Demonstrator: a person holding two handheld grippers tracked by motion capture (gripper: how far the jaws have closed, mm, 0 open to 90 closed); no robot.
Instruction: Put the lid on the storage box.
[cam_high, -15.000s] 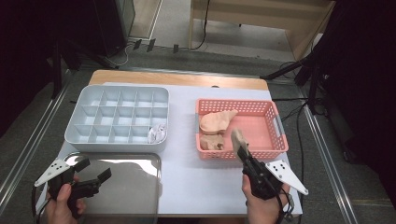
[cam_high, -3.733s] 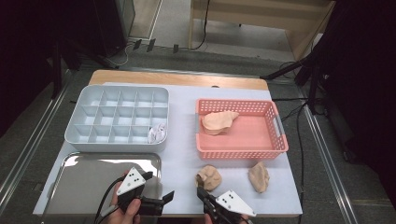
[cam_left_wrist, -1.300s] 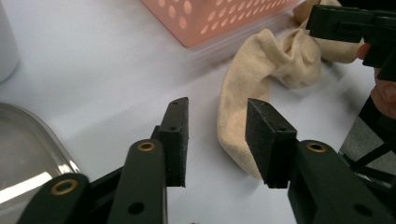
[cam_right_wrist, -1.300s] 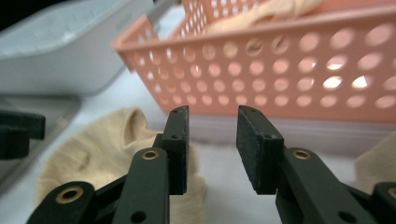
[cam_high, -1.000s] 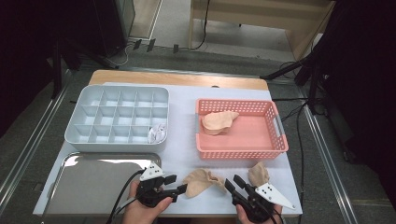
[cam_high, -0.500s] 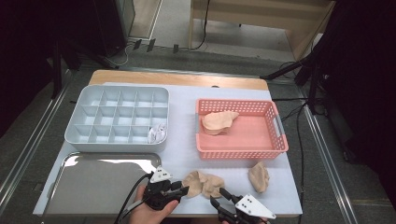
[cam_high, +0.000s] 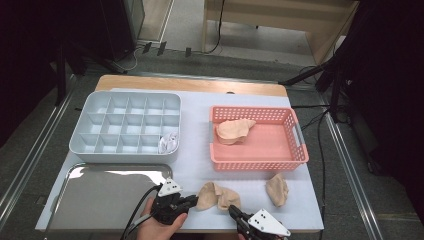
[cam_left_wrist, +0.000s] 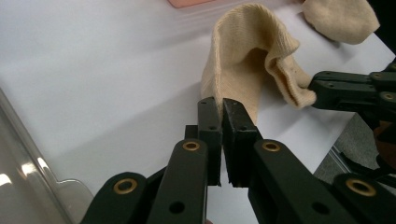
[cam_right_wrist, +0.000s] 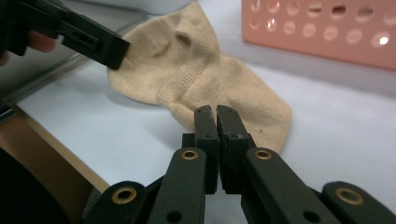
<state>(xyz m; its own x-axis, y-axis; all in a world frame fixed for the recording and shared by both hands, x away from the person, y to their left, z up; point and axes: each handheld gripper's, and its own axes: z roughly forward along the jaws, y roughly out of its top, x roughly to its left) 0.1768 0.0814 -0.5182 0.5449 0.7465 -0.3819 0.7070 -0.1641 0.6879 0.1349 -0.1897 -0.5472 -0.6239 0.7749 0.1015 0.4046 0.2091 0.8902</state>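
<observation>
High view: near table edge, just right of the shiny metal tray (cam_high: 100, 200). Left gripper (cam_high: 192, 201), jaws pressed together, pinches the left end of the crumpled beige knit sock (cam_high: 218, 196); right gripper (cam_high: 234, 212), jaws likewise closed, apparently nips its near-right edge. Farther right lies a second beige sock (cam_high: 277, 189), before the pink plastic basket (cam_high: 260, 161).

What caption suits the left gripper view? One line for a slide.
Left gripper shut on a beige sock; right gripper pinches its other end.
</observation>
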